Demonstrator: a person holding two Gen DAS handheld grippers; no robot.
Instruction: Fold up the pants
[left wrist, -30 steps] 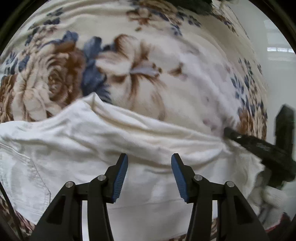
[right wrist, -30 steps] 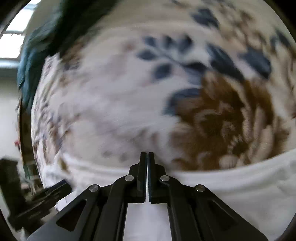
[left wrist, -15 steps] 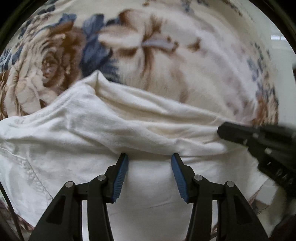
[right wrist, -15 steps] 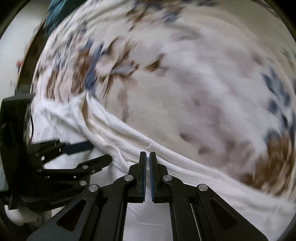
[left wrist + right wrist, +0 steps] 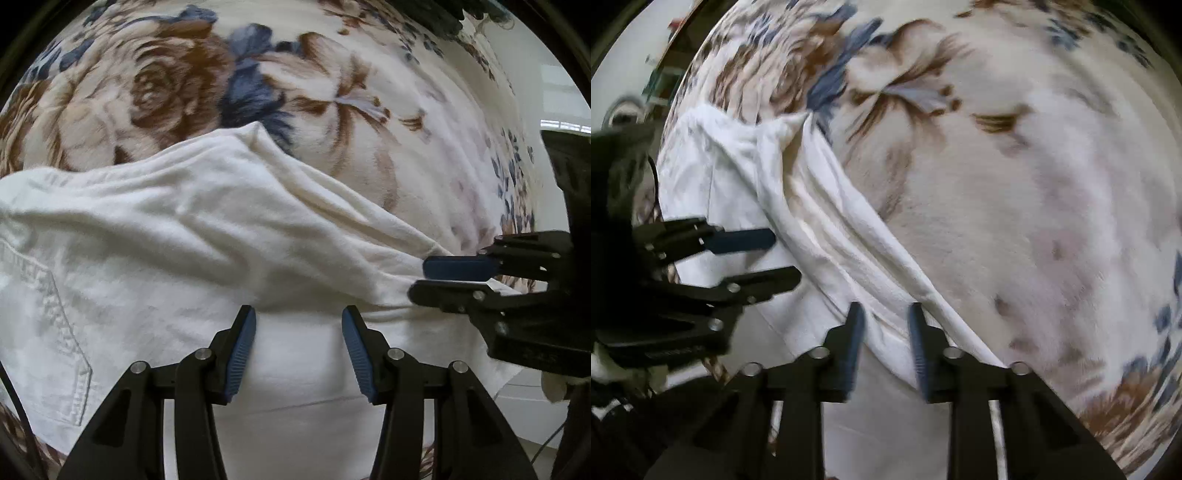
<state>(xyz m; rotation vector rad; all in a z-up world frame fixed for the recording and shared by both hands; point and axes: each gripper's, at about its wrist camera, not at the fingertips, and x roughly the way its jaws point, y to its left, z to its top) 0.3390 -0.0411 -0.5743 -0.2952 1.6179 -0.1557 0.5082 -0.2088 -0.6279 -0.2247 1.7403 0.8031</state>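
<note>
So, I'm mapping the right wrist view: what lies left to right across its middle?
left gripper → pants → floral blanket

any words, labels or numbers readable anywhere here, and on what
None can be read.
White pants: stitched pocket only, no label in view.
Floral blanket: flower pattern, no writing.
Right gripper: faint raised marks on its black body, too blurred to read.
Left gripper: no marking.
</note>
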